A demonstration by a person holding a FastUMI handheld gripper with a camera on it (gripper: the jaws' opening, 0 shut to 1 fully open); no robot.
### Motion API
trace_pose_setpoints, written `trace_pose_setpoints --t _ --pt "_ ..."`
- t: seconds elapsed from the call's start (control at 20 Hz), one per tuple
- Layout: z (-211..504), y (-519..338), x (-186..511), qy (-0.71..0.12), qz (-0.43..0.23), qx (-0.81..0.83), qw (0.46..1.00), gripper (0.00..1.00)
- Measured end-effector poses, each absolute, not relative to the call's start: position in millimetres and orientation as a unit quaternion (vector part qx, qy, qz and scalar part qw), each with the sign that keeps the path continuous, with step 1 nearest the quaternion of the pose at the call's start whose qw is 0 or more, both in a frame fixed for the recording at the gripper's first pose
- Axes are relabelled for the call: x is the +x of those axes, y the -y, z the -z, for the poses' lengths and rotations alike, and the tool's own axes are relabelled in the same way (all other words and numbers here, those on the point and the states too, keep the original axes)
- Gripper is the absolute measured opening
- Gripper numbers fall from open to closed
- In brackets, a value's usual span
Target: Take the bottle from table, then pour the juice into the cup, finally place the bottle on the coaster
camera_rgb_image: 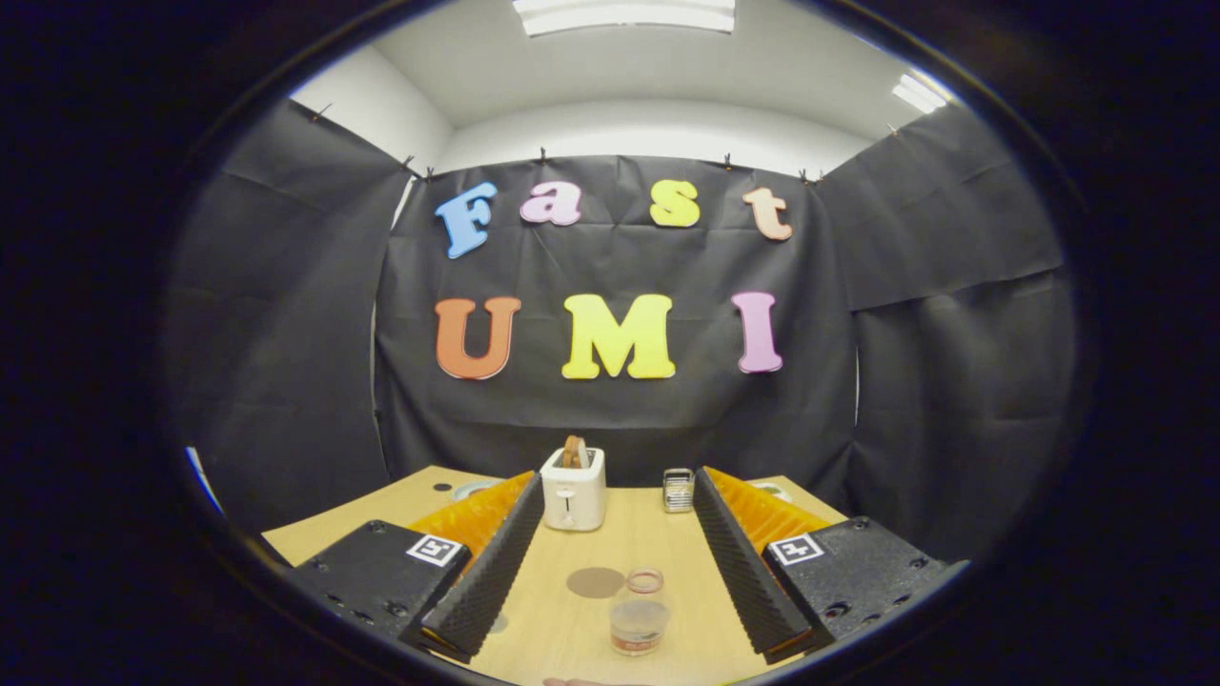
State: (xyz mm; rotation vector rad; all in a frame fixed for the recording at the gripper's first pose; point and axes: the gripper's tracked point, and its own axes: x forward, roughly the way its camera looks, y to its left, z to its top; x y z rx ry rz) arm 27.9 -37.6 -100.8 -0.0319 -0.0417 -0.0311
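Tongs [610, 581]: hanging spread wide, gripping nothing, over counter [667, 543]. Step: reaching for the bottle [639, 619] between them; coaster [595, 582] lying beside. Next: lowering, closing.

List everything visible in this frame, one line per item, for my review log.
Clear plastic cup: one, transparent with a dark band at its base, on the table between the fingers, nearest the gripper.
Small clear round container: one, pinkish rim, just beyond the cup; could be the bottle, too small to tell.
Round brown coaster: one, flat, beside that container.
White toaster: one, bread slice in its slot, far side of the table.
Small metal rack: one, silver, beside the toaster.
Light wooden table: one.
Gripper: one, fingers spread wide, holding nothing.
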Motion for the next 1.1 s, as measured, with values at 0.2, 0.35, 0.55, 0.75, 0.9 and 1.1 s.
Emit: trace_pose_setpoints --t 0.2,0.35,0.55,0.75,0.9,1.1 --pt "132.8 47.9 36.2 -0.004 0.024 -0.021 0.999 1.0" --pt "152.5 57.0 39.8 -0.023 0.035 -0.005 0.999 1.0" --pt "177.1 62.5 46.0 -0.032 0.038 -0.002 0.999 1.0" --pt "204.7 63.9 48.7 -0.042 0.036 -0.024 0.998 1.0" --pt "220.0 58.7 50.7 -0.037 0.027 -0.034 0.998 1.0" --pt "244.4 63.9 58.1 -0.056 0.037 -0.025 0.997 1.0"
